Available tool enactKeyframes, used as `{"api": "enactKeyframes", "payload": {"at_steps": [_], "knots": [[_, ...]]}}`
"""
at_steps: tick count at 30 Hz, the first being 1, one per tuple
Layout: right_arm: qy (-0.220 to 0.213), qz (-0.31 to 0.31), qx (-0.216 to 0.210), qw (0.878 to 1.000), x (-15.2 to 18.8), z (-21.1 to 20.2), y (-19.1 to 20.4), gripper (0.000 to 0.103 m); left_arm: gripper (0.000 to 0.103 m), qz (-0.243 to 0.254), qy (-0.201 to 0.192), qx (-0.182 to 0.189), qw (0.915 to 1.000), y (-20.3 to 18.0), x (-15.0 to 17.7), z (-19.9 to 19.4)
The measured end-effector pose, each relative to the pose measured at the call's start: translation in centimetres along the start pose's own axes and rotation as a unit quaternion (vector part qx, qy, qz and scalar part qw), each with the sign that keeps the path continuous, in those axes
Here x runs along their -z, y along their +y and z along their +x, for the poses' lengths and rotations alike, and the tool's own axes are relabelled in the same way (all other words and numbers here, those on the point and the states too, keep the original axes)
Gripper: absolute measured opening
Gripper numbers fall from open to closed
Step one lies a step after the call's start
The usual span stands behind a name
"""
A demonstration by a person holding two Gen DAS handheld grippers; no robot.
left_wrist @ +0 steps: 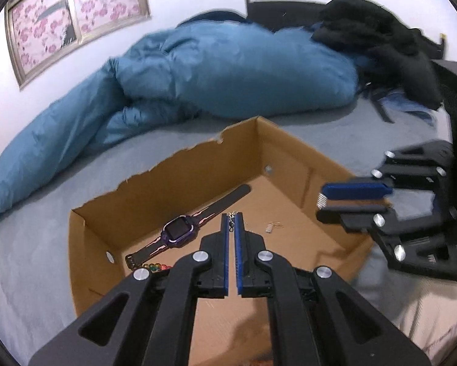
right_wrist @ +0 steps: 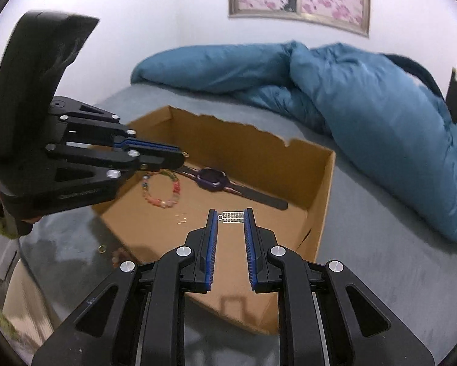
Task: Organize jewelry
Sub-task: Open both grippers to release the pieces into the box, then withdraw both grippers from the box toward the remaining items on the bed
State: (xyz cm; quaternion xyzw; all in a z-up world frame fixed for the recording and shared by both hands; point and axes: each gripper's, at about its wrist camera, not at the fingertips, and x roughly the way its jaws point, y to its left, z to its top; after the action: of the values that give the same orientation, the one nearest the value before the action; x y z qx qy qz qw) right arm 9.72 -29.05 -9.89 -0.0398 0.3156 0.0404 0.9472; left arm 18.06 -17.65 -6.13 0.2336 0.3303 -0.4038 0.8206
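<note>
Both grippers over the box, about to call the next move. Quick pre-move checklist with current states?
1. Right gripper grips the small silver charm across its tips: ok.
2. Left gripper shut on a thin piece; only a little metal shows at its tips, so hold security: cannot tell.
3. Cardboard box open, bare floor under both grippers: ok.
4. Watch and bead bracelet already lie in the box: ok.
5. Grippers apart from each other: ok.
6. Small ring outside the box: not ok.

The box [right_wrist: 323,183] was matt brown cardboard (one rim torn ragged), the quilt [right_wrist: 365,91] faintly glossy cloth, the charm [right_wrist: 233,216] bright metal.
</note>
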Motion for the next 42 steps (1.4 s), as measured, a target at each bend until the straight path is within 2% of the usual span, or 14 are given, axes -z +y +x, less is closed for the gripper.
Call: {"api": "enactKeyframes", "payload": {"at_steps": [7,9,11,18,30,42], "knots": [[0.022,0.012,0.003,1.000,0.1,1.8,-0.3,0.016,0.003,-0.033,0.031,-0.014,0.9989,1.1,-1.3,2.5],[0.021,0.013,0.002,1.000,0.2,1.8,-0.2,0.022,0.008,-0.034,0.035,-0.018,0.9986,1.2,-1.3,2.6],[0.016,0.016,0.000,1.000,0.1,1.7,-0.1,0.027,0.018,-0.035,0.036,-0.023,0.9985,1.2,-1.3,2.6],[-0.005,0.022,0.000,1.000,0.1,0.4,-0.1,0.037,0.024,-0.049,0.039,-0.035,0.9974,2.0,-0.8,2.0],[-0.049,0.034,-0.004,0.998,0.2,-3.1,-0.4,0.047,0.026,-0.072,0.005,-0.047,0.9963,3.0,-0.1,-2.3],[-0.087,0.031,-0.035,0.995,0.8,-5.6,0.7,0.056,0.026,-0.061,-0.030,-0.027,0.9973,1.7,2.7,-8.1]]}}
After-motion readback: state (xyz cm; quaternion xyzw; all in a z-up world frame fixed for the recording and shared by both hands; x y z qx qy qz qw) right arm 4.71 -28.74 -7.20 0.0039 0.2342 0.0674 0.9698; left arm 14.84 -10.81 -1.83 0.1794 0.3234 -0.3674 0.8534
